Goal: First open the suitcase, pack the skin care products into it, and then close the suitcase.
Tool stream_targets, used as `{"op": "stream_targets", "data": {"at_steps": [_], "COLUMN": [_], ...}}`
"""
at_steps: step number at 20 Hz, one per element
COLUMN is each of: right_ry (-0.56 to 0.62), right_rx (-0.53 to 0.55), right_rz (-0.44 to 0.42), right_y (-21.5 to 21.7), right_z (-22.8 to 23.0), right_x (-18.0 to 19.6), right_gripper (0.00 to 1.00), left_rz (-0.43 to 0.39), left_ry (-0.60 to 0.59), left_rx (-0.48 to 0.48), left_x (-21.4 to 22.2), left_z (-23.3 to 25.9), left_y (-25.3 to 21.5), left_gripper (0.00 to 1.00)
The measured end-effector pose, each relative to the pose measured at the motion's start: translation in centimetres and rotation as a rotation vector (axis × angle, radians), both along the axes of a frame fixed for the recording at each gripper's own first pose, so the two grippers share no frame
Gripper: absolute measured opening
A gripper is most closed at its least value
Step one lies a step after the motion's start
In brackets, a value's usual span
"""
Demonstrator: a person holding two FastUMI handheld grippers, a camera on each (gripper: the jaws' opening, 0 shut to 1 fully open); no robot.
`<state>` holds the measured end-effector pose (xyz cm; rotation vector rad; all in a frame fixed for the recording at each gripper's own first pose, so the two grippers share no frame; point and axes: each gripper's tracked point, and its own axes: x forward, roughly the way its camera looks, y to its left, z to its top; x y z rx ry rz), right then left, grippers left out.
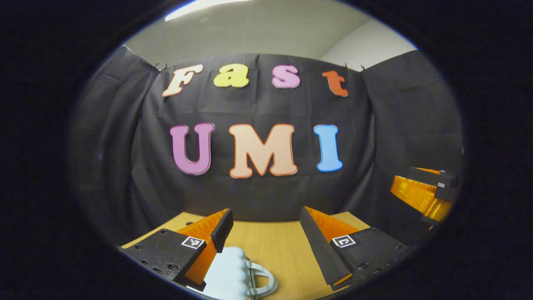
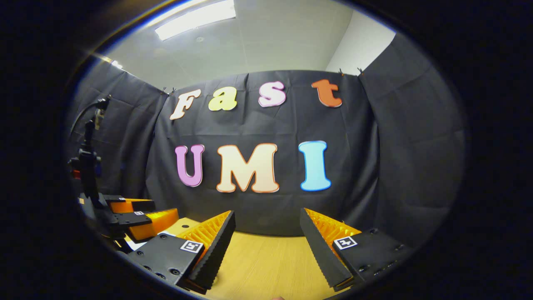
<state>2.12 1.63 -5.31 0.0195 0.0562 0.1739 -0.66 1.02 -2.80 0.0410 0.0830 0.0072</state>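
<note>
- Left tool (image 1: 266, 225) is held level over the desk (image 1: 275, 246), its jaws wide apart with nothing between them.
- Just under its left finger, at the bottom edge of the left gripper view, sits a pale blue ribbed item with a loop handle (image 1: 233, 273); it looks like part of the suitcase, though too little shows to be sure.
- Right tool (image 2: 266, 227) also faces the black cloth wall (image 2: 374, 166), jaws spread and empty, above bare wood.
- In the left gripper view the right tool is off to the right; in the right gripper view the left tool is off to the left.
- A dark stand (image 2: 87, 162) rises at the far left in the right gripper view.
</note>
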Motion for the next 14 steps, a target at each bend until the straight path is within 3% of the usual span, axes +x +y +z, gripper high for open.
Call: {"op": "stream_targets", "data": {"at_steps": [1, 2, 6, 14], "right_ry": [-0.016, -0.031, -0.067, -0.062], "right_rx": [0.0, 0.001, 0.018, 0.009], "right_rz": [-0.004, -0.014, -0.045, -0.066], "right_y": [0.5, 0.8, 1.4, 1.6], "right_z": [0.8, 1.5, 3.6, 3.9], "right_x": [-0.5, -0.9, -2.8, -4.9], "right_gripper": [1.0, 0.94, 0.99, 0.99], "left_rz": [-0.012, -0.029, -0.069, -0.143], "left_ry": [-0.004, -0.013, -0.036, -0.003], "left_rx": [0.003, 0.002, 0.007, -0.009], "left_x": [-0.7, -1.0, -1.9, -3.2], "left_z": [0.5, 1.2, 2.7, 2.0], "left_y": [0.0, -0.1, -0.2, -1.7], "left_gripper": [0.95, 0.95, 0.95, 0.95]}}
